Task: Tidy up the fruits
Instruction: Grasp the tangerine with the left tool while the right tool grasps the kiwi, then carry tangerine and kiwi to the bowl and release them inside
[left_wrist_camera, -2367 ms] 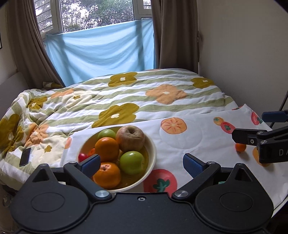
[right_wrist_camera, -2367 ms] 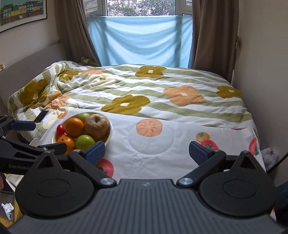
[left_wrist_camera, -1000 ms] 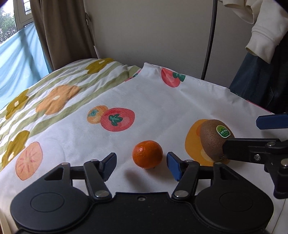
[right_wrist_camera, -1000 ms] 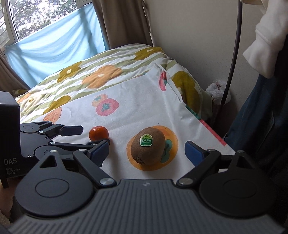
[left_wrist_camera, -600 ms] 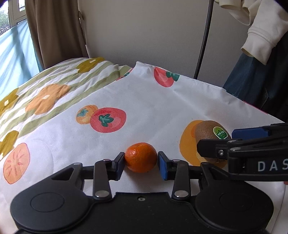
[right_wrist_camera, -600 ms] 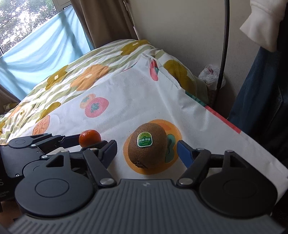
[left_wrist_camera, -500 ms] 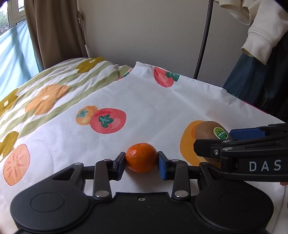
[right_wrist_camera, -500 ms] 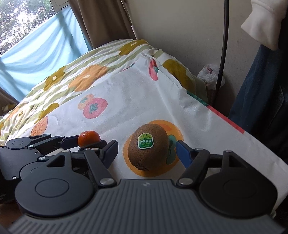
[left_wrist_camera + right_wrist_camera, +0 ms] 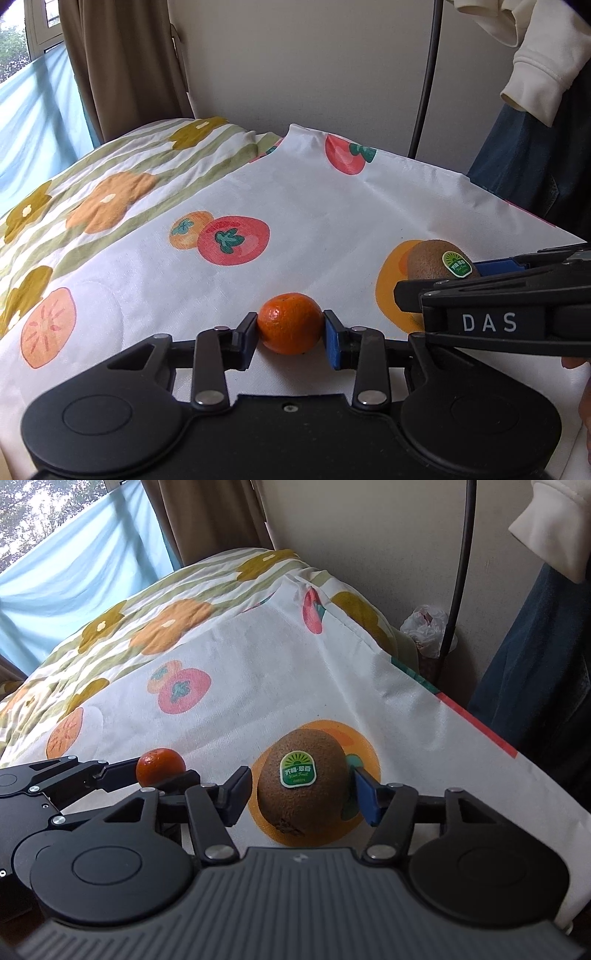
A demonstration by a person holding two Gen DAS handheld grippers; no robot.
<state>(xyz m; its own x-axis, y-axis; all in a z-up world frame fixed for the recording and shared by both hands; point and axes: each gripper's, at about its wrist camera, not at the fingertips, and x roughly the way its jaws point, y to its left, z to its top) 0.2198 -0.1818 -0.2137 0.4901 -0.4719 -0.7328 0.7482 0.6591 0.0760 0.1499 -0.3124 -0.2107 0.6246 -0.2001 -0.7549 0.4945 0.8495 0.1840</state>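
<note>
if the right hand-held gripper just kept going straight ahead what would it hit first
The kiwi: it already sits between the right hand-held gripper fingers, so the gripper body would likely meet it first, though depth is unclear.

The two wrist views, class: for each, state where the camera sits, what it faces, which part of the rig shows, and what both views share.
Left wrist: on the left gripper, facing the tangerine its pads clamp; the right gripper intrudes.
Right wrist: on the right gripper, facing the kiwi between near-closed jaws; the left gripper shows.
Shared: both fruits, fruit-print cloth.
</note>
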